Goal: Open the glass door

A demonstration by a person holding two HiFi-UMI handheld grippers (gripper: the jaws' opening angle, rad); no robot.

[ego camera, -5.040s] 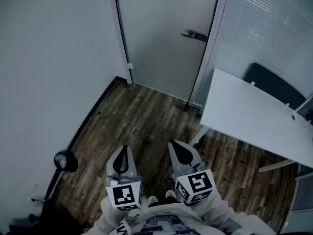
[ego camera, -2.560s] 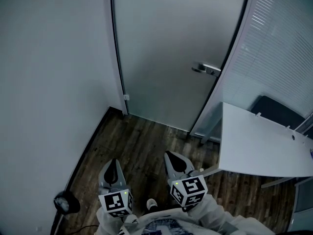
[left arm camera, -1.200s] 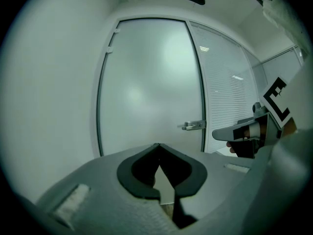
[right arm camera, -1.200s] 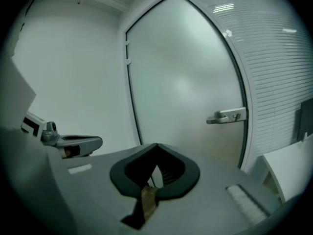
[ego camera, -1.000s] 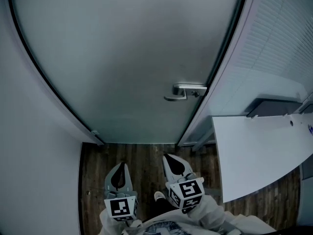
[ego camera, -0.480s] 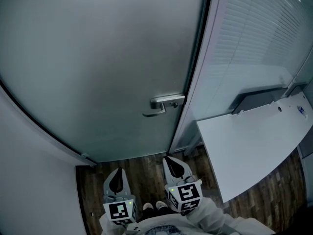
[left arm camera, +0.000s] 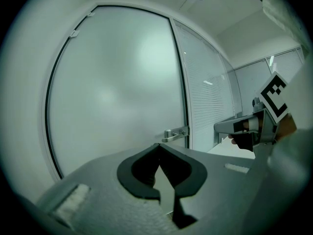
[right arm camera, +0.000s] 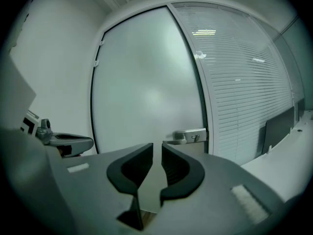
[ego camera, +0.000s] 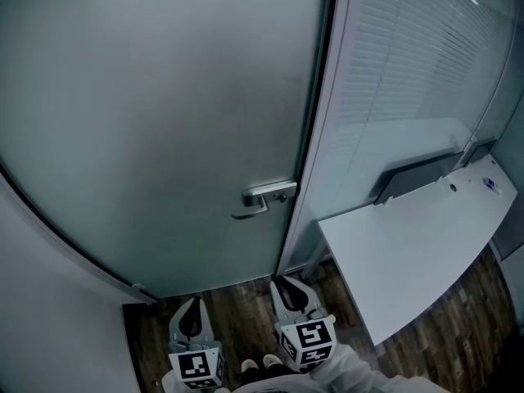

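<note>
A frosted glass door (ego camera: 164, 113) fills the head view, its metal lever handle (ego camera: 264, 201) at the right edge by the frame. Both grippers hang low near my body, well short of the handle. My left gripper (ego camera: 194, 303) is shut, its tips touching with nothing between them (left arm camera: 159, 147); the handle (left arm camera: 176, 133) shows ahead, slightly right. The jaws of my right gripper (ego camera: 286, 285) are opening, with a narrow empty gap (right arm camera: 157, 150). For it, the handle (right arm camera: 190, 135) lies ahead, a little right of the jaws.
A glass partition with blinds (ego camera: 401, 80) stands right of the door frame. A white desk (ego camera: 409, 260) juts in at the right, with a dark chair back (ego camera: 417, 178) behind it. A plain wall (ego camera: 49, 326) closes the left side. Dark wood floor (ego camera: 246, 305) shows below.
I have come up close to the door from across the room. The handle has slid lower and leftward in the head view. Both grippers stay low, side by side.
</note>
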